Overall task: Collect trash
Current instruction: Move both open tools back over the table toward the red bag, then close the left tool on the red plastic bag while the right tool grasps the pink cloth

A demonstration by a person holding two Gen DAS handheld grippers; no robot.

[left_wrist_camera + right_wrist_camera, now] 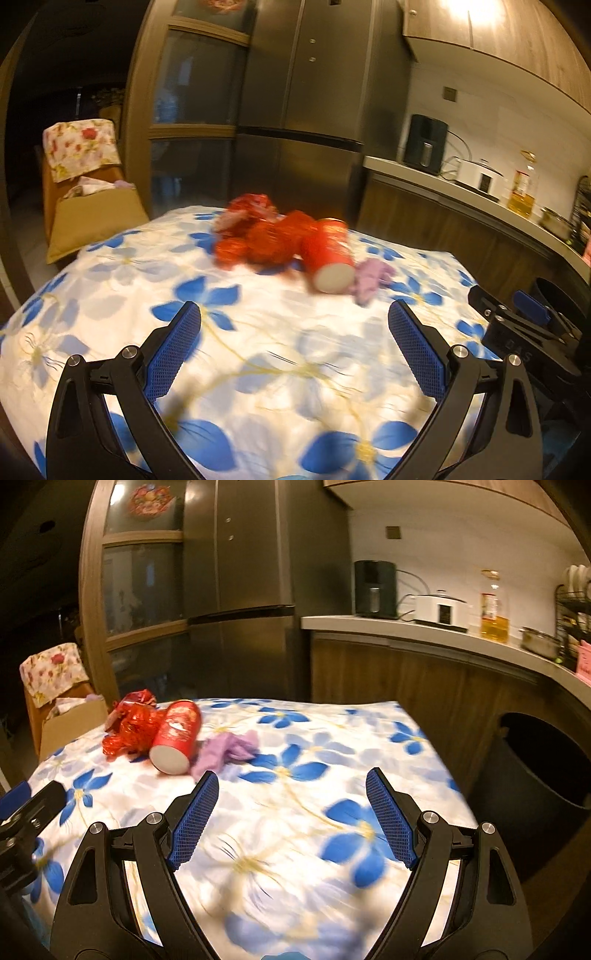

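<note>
Two claws: both over the flowered desk, both empty.
Left claw point(294, 319): jaws wide apart, nothing between them, hovering above the cloth short of the trash pile.
Right claw point(291, 788): jaws wide apart, nothing held, over the cloth to the right of the pile; its body also shows at the right edge of the left wrist view.
Desk point(332, 738): covered by a white cloth with blue flower print.
Trash pile: on the far left part of the desk in the right wrist view, centre-far in the left wrist view.
Red cup point(176, 736): lying on its side, white base toward the cameras, touching the items on both sides of it.
Red wrapper point(129, 725): crumpled shiny red plastic, bunched just left of and behind the cup.
Purple rag point(229, 751): crumpled, lying just right of the cup base, nearest the right claw's left finger.
Bin point(543, 771): dark, round, open top, on the floor right of the desk, below the kitchen worktop.
Worktop point(406, 627): air fryer, white cooker, oil bottle point(494, 605), steel pot, dish rack.
Background: steel fridge point(240, 590), cardboard box point(92, 221) on the floor at left.
Image quality: left wrist view motion-blurred, so pile detail is soft there.
</note>
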